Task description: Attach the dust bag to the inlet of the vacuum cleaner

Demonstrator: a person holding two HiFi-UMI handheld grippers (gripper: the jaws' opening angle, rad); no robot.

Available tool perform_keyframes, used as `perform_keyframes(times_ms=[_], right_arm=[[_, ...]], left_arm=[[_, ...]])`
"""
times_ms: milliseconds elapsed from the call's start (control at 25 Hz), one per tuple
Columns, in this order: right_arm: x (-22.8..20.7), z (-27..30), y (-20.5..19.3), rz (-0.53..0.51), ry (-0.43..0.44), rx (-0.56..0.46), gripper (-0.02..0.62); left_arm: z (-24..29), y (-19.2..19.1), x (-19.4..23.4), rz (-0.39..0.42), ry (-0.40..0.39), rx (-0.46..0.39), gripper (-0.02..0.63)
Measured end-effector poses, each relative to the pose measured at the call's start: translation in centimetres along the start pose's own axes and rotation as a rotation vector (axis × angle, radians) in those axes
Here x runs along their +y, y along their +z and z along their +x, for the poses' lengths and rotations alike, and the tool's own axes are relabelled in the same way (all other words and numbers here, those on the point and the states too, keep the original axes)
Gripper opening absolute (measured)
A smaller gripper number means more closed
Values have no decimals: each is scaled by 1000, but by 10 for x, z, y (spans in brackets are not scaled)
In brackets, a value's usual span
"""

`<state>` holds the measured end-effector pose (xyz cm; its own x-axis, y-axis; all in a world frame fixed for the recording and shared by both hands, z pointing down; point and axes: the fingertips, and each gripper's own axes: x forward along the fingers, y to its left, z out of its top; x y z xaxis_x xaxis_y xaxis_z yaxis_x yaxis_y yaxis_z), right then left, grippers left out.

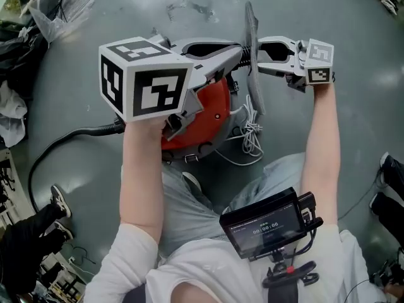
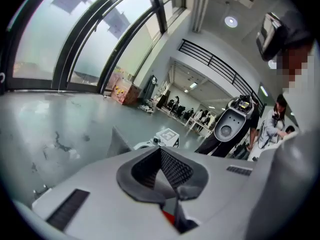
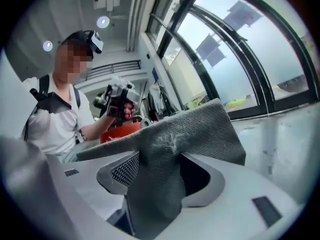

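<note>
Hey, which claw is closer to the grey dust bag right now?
Right. The right claw is clamped on the dust bag, with the mesh fabric between its jaws. The left claw is over the red vacuum cleaner, its tips beside the bag.

Daylight flooded through tall windows (image 2: 90, 39), leaving pale glare on the grey floor (image 1: 353, 74). Gripper views bulged fisheye with black corners; the dust bag (image 3: 165, 149) weave looked sharp.

dust bag (image 1: 253, 68): grey mesh, upright | vacuum cleaner (image 1: 213, 109): red, just beside
</note>
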<state>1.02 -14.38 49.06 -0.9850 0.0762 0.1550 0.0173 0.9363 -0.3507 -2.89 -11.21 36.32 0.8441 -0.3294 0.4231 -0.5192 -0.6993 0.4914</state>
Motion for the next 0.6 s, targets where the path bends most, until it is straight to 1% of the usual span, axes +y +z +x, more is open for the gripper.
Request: perform_keyframes(times_ms=[80, 160, 240, 320, 440, 480, 520, 560, 600], right_arm=[[-5, 4, -2, -85, 20, 110, 258], [-5, 6, -7, -136, 59, 207, 258], [-3, 5, -13, -198, 62, 277, 258], [-3, 6, -14, -320, 18, 343, 258], [-2, 11, -19, -547, -61, 493, 258], [-1, 12, -22, -563, -75, 527, 258], [-3, 10, -25, -499, -67, 530, 258], [-6, 9, -27, -355, -30, 499, 256], [-10, 9, -24, -162, 33, 439, 256]], left_arm=[[1, 1, 4, -37, -40, 4, 6], [0, 1, 1, -73, -98, -34, 6], [0, 2, -3, -97, -137, -61, 6], [1, 4, -2, -110, -135, -68, 6], [-1, 4, -2, -121, -129, -79, 6], [-2, 4, -2, -124, -132, -83, 6], [-2, 4, -2, -126, -135, -85, 6], [-1, 4, -1, -126, -136, -86, 6], [-1, 4, 0, -123, -135, -87, 6]])
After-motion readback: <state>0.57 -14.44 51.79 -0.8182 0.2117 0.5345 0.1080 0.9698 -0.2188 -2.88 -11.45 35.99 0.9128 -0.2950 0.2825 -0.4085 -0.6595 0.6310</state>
